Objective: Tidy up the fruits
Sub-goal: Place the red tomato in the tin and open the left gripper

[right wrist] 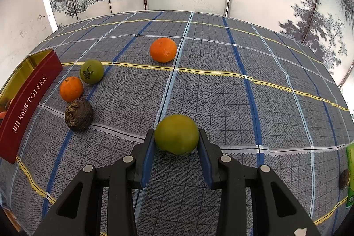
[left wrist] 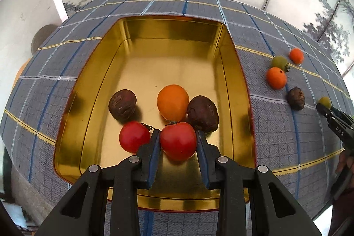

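Left wrist view: left gripper (left wrist: 178, 136) is clamping a red tomato (left wrist: 178, 141) over the gold tin (left wrist: 241, 85) – 6 o'clock end. Right gripper (right wrist: 176, 136) is squeezing a green tomato (right wrist: 176, 134) on the plaid cloth (right wrist: 221, 103) – tin at its 9 o'clock.

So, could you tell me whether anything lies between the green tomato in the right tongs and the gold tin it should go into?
Yes. Between the green tomato in the right tongs and the gold tin sit a dark wrinkled fruit, a small orange and another green tomato, clustered on the cloth beside the tin's red wall.
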